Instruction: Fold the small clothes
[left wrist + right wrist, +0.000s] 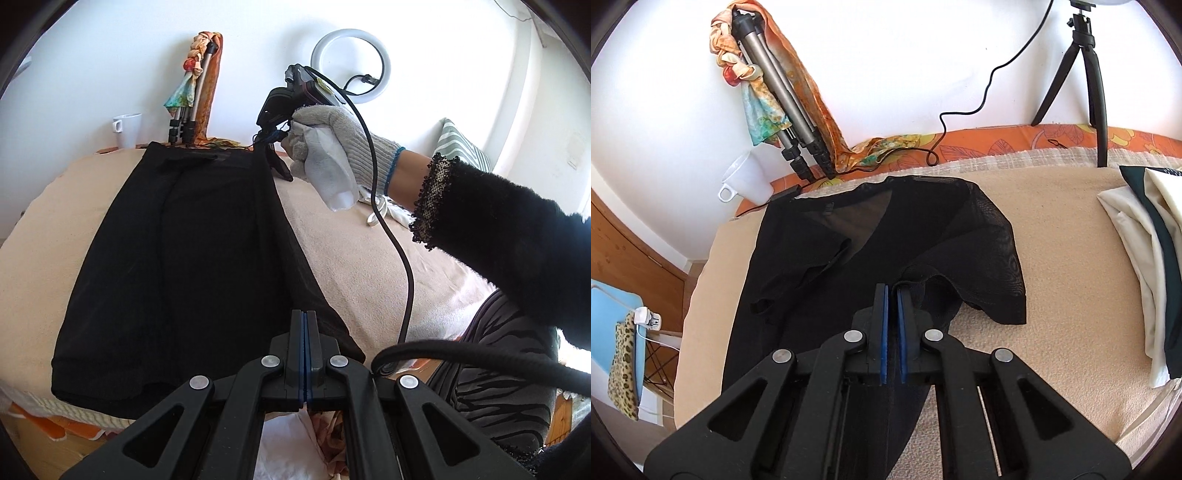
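Currently my left gripper [304, 343] is fully closed at the near edge of the one black garment [192, 236] on the beige blanket [369, 251]; whether fabric is pinched I cannot tell. Further right, my right gripper [892, 314] has its jaws narrowed onto sheer cloth by the right sleeve [990, 266]. I judge the sleeve fold needs a level carry inward, keeping the hem taut. Count: one mug [746, 181], two tripods, one stack of folded clothes [1145, 258].

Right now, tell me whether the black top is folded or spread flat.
Partly folded. The black top lies on the beige blanket with its sheer sleeve lifted inward by the right gripper.
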`<state>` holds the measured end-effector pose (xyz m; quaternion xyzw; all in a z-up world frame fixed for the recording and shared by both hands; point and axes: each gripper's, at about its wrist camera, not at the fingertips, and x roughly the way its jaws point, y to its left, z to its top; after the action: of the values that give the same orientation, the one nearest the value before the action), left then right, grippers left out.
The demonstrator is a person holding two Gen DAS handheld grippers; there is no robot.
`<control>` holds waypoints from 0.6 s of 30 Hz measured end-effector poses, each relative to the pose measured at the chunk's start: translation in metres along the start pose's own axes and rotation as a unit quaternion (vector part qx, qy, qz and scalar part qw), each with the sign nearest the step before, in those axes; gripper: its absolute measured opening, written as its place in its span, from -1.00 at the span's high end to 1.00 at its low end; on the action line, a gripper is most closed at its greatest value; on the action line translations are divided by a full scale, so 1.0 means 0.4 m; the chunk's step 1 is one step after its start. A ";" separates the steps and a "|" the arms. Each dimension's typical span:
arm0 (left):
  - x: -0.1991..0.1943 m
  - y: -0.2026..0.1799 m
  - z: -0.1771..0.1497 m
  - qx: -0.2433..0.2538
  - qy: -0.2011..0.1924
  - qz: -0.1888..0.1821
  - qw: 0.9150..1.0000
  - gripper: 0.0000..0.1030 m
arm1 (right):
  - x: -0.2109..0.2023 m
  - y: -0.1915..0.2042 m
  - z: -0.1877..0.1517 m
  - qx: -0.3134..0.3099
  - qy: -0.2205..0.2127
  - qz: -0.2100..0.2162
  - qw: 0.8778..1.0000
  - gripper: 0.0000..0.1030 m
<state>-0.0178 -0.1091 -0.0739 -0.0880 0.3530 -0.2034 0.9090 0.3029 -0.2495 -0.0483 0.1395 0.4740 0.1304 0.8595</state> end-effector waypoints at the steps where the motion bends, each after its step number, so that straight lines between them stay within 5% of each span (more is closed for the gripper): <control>1: -0.008 0.009 -0.003 -0.006 -0.002 0.005 1.000 1.00 | 0.005 0.019 0.000 -0.008 -0.001 -0.002 1.000 0.89; 10: -0.043 0.117 -0.029 -0.050 -0.007 0.073 0.996 1.00 | 0.077 0.162 -0.020 -0.071 0.012 -0.013 0.997 0.89; 18: -0.027 0.105 -0.058 -0.028 0.021 0.082 0.996 1.00 | 0.141 0.236 -0.057 -0.119 0.027 -0.004 0.992 0.89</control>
<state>-0.0277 -0.0670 -0.0970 -0.0799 0.3836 -0.1202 0.9121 0.3038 -0.1391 -0.0696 0.0303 0.4784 0.1859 0.8577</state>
